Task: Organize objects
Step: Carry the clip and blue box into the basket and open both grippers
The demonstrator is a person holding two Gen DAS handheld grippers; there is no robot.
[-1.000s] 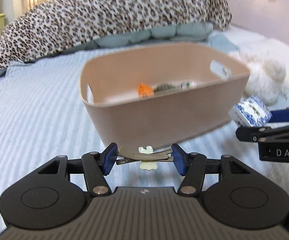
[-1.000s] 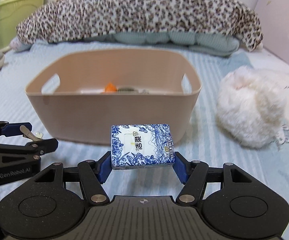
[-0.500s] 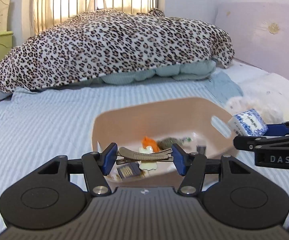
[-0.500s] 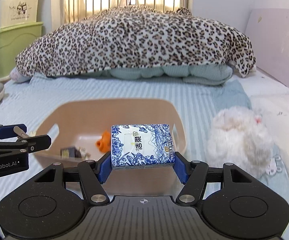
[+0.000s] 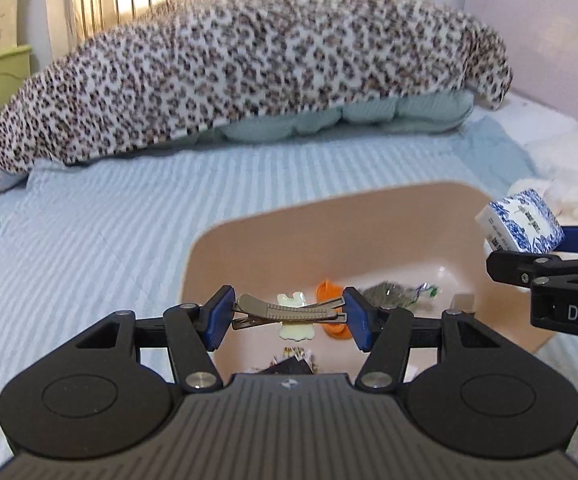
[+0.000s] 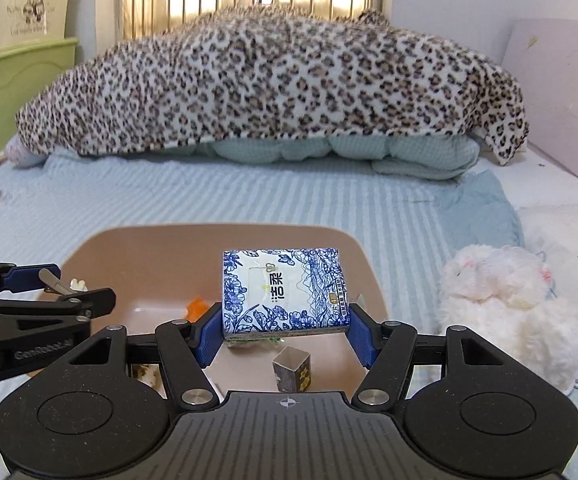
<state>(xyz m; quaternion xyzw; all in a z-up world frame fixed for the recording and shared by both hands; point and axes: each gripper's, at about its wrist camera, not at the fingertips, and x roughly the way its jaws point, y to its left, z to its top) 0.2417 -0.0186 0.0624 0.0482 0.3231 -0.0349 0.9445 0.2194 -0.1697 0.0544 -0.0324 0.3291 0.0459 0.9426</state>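
Both grippers have risen above the tan bin (image 5: 369,216) since a second ago. On the left, the left gripper (image 5: 289,314) clamps a hair clip (image 5: 285,311) over it; on the right, the right gripper (image 6: 285,330) grips a blue-and-white tissue pack (image 6: 285,290). Inside the bin lie an orange piece (image 5: 323,289) and a small box (image 6: 291,372).

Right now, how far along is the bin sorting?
Done: the tan bin already holds an orange item, a small dark box and some wrappers.

In hand: the left gripper is shut on a hair clip, the right gripper on a blue-and-white tissue pack; both hang over the bin, unreleased.

Left: drop both. The white plush toy lies on the bed beside the bin, possibly next.
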